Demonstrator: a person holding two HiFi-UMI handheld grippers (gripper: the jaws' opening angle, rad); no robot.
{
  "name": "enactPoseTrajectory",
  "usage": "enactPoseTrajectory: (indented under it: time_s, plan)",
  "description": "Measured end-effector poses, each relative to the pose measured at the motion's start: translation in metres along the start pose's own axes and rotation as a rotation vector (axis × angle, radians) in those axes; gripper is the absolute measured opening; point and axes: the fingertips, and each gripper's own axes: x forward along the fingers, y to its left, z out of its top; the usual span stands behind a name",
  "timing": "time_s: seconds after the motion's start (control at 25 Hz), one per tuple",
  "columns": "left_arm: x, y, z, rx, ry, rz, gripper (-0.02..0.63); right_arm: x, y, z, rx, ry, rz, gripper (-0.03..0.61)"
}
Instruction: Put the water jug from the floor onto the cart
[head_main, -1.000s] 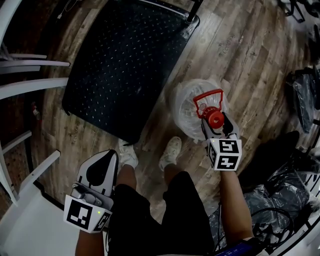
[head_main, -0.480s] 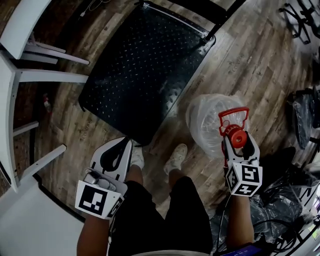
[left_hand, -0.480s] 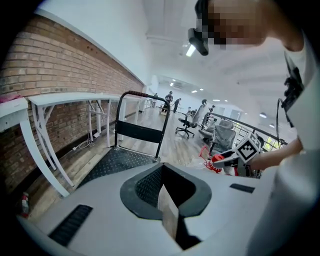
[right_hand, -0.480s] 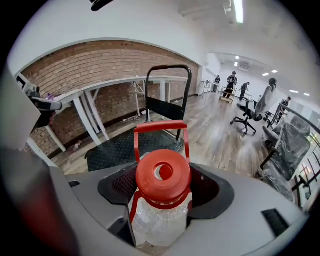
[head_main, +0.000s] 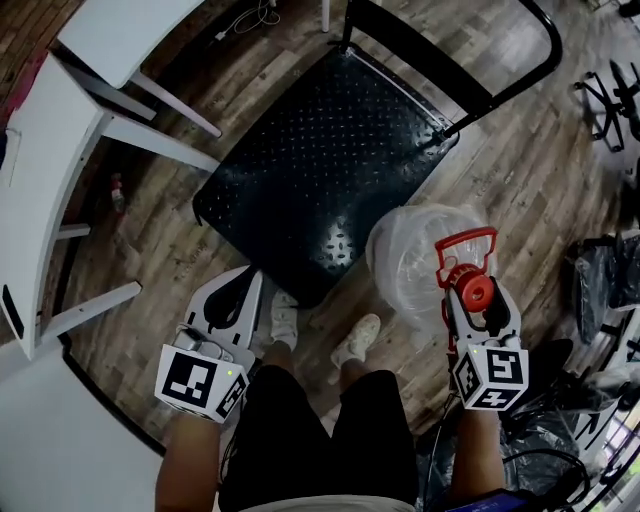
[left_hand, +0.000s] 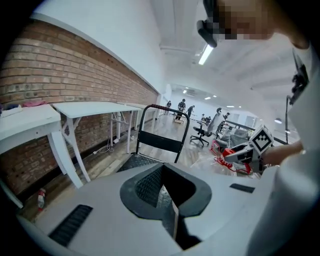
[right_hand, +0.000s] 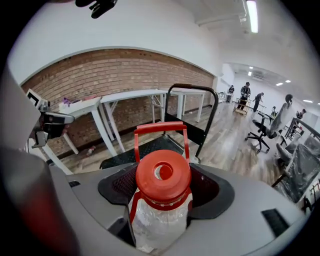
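The clear water jug (head_main: 412, 252) with a red cap (head_main: 475, 292) and red carry handle hangs just right of the black cart deck (head_main: 320, 170), beside its near corner. My right gripper (head_main: 478, 302) is shut on the jug's neck under the cap. In the right gripper view the jug (right_hand: 159, 222) fills the space between the jaws of the right gripper (right_hand: 162, 202), and the cart (right_hand: 150, 147) with its upright push handle lies ahead. My left gripper (head_main: 238, 292) is at the lower left, shut and empty; in its own view the left gripper (left_hand: 169, 202) points toward the cart (left_hand: 159, 142).
White tables (head_main: 60, 110) stand along the brick wall at the left, with a small red bottle (head_main: 118, 192) on the floor below. The person's shoes (head_main: 285, 322) are near the cart's corner. Black bags (head_main: 600, 280) and an office chair (head_main: 612, 100) crowd the right side.
The right gripper has risen with the jug held by its neck. The left gripper has also come up. The cart deck now sits closer to the middle of the head view.
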Motion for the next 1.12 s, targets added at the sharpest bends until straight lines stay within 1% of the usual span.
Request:
enactPoseTrajectory:
  time_s: [0.12,0.24,0.56,0.68,0.84,0.96,1.12]
  plan:
    - [-0.018,0.030,-0.003,-0.006,-0.006,0.051,0.000,0.018,0.034,0.023,-0.022,-0.014,0.056,0.310]
    - [-0.038,0.056,-0.011,-0.037,-0.008,0.105,0.000,0.038,0.072,0.040,-0.051,-0.020,0.119,0.310]
    - [-0.085,0.118,-0.038,-0.105,-0.005,0.190,0.000,0.083,0.172,0.068,-0.118,-0.006,0.240,0.310]
    - [-0.097,0.138,-0.047,-0.134,-0.006,0.207,0.000,0.094,0.203,0.071,-0.149,0.009,0.270,0.310]
    - [-0.105,0.152,-0.055,-0.157,-0.003,0.209,0.000,0.107,0.234,0.070,-0.201,0.034,0.293,0.310]
    - [-0.109,0.160,-0.059,-0.166,0.001,0.204,0.000,0.115,0.249,0.066,-0.234,0.057,0.300,0.310]
    - [-0.108,0.167,-0.062,-0.168,0.007,0.194,0.000,0.122,0.259,0.058,-0.253,0.084,0.298,0.310]
